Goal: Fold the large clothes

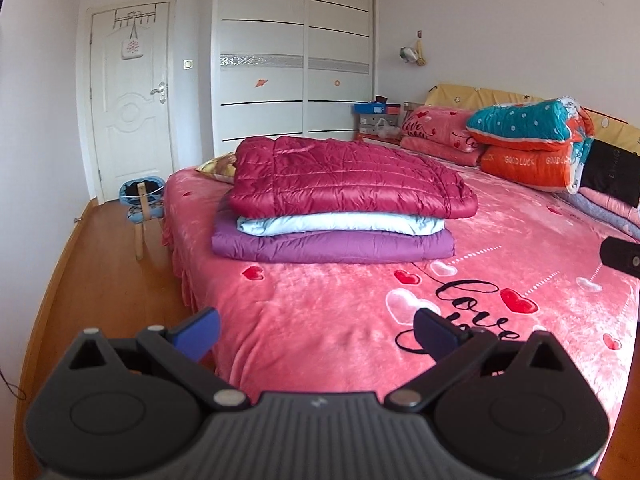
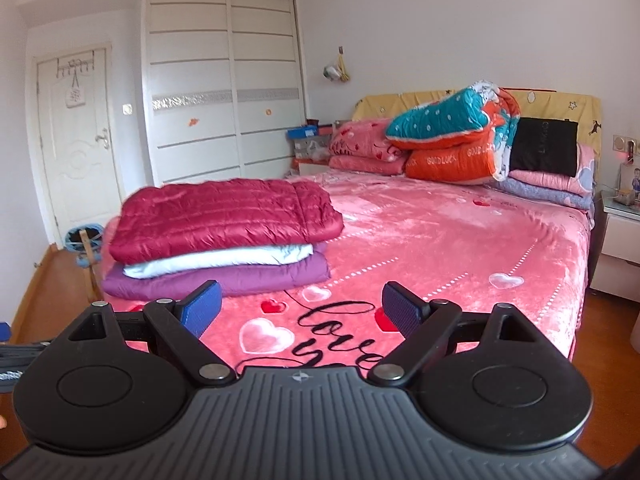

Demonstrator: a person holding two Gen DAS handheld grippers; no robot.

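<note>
Three folded padded coats lie stacked on the pink bed [image 1: 320, 312] [image 2: 440, 232]: a crimson quilted coat [image 1: 344, 176] [image 2: 224, 216] on top, a pale blue one [image 1: 340, 225] [image 2: 216, 261] in the middle, a purple one [image 1: 332, 246] [image 2: 224, 276] at the bottom. My left gripper [image 1: 316, 330] is open above the bed's near edge, well short of the stack, nothing between its blue pads. My right gripper [image 2: 302, 310] is open too, empty, over the "love" lettering to the right of the stack. A black part of the right gripper [image 1: 620, 256] shows at the left wrist view's right edge.
Folded quilts and pillows [image 1: 528, 140] [image 2: 460, 140] are piled at the headboard. A small stool [image 1: 142, 208] stands on the wooden floor by the bed's far corner, near the white door [image 1: 128, 100]. A wardrobe [image 1: 296, 52] stands behind; a nightstand [image 2: 616, 240] is at right.
</note>
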